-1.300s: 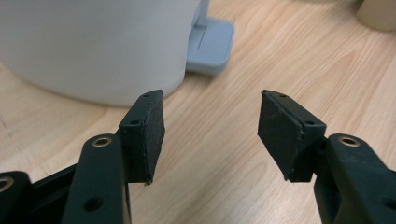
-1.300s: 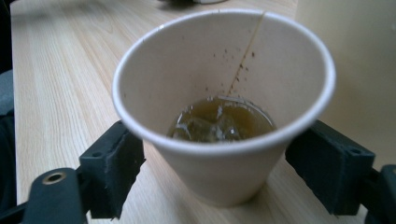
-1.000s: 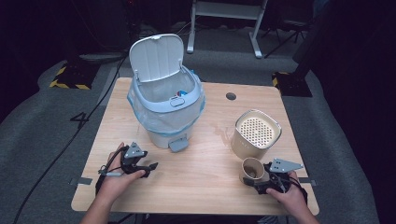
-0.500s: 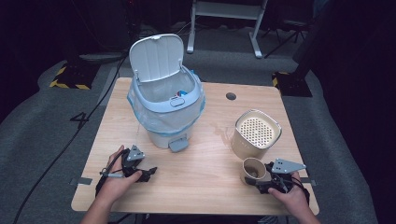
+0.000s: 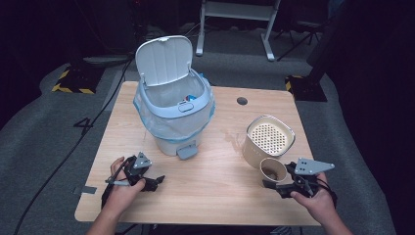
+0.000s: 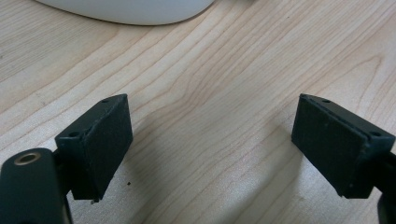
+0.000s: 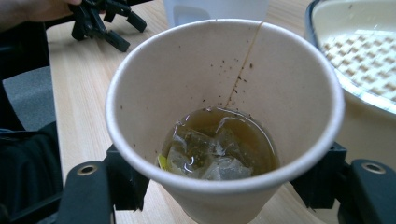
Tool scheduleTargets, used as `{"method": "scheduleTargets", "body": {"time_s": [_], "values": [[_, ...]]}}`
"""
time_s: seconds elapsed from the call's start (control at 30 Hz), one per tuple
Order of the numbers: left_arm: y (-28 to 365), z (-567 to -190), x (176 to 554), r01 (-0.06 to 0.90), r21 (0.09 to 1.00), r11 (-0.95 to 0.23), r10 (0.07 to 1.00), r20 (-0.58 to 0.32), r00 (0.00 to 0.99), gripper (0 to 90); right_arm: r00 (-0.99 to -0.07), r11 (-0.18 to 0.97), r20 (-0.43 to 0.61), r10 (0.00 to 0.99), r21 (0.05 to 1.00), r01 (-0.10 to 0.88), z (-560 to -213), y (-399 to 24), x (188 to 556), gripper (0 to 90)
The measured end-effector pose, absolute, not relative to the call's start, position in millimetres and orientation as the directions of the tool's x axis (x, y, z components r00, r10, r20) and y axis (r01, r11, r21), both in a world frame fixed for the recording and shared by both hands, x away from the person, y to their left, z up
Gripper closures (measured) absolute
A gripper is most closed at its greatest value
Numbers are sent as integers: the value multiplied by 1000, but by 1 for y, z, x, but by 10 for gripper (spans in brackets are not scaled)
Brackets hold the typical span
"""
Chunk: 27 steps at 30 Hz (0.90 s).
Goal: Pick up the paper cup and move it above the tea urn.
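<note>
Since the earlier frame, right gripper [image 5: 270, 182] jaws have been closing and now clamp the paper cup [image 7: 224, 121], raised beside the strainer container [image 5: 269, 139]. Left gripper [image 6: 210, 154], jaws just widened, holds nothing. Next: likely tip liquid through the strainer, keeping the cup level meanwhile.

Both grippers are built of black parts. The left gripper [image 5: 155, 182] is topped by a small grey three-cornered plate, and a black cable is trailed from it. Its pads [image 6: 108, 140] are seen as flat black rectangular blocks with small screw holes along their top edges. The right gripper [image 5: 270, 184] is topped by a larger grey plate dotted with dark holes.
</note>
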<state>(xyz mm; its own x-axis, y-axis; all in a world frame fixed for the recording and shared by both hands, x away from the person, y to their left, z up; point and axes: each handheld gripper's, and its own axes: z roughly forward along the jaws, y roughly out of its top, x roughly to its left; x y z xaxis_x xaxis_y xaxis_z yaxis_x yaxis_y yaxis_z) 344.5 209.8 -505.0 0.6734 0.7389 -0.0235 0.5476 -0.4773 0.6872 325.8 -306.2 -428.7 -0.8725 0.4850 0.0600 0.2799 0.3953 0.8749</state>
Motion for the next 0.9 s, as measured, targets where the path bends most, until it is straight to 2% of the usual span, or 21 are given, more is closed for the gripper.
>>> {"method": "scheduleTargets", "body": {"time_s": [0.27,0.53,0.9], "values": [[210,-505,345,548,687,-476,739,-24,673,123,-870,386,79,487,874,295,-397,-313,331,326],[210,-505,345,550,685,-479,737,-26,675,121,-881,384,55,471,886,261,-368,-316,342,325],[210,-505,345,549,685,-478,737,-27,675,121,-853,379,24,521,889,257,-343,-332,378,325]]}}
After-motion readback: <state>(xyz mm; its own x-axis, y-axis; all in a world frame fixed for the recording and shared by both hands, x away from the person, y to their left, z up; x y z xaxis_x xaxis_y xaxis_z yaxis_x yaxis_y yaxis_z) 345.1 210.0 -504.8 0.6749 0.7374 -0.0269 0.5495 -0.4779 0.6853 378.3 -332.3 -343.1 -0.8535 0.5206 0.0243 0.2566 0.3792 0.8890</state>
